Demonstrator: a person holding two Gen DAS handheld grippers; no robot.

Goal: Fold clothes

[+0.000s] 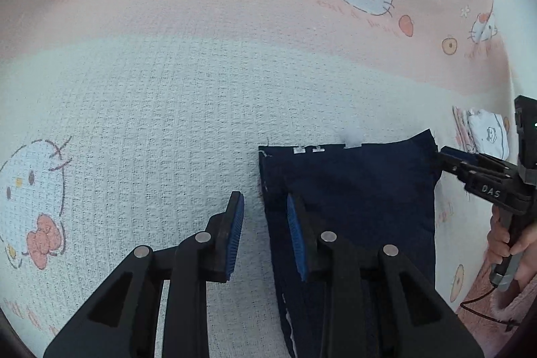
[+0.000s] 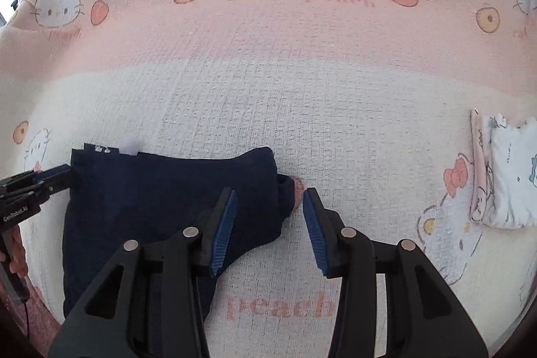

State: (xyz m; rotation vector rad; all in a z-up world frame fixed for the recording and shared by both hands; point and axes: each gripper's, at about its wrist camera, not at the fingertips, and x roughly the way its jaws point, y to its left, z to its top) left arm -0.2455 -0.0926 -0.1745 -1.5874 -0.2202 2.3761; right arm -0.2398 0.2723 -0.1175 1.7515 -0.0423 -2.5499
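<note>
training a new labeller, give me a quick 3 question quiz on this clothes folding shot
1. True or false: the left gripper is clamped shut on the navy garment.
2. What lies at the far right of the blanket? A) folded pale clothes B) a shoe C) a book
3. Fill in: the right gripper straddles the garment's ____ edge.

Key: 1 false, its jaws stand apart; 2 A, the folded pale clothes; 3 right.

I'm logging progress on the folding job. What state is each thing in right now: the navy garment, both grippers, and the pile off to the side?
Navy garment: folded, lying flat on the blanket.
Left gripper: jaws open, straddling the garment's left edge, not pinching.
Right gripper: jaws open over the garment's right edge, nothing gripped.
Folded clothes: stacked at the right, untouched.
Blanket: spread flat beneath everything.
</note>
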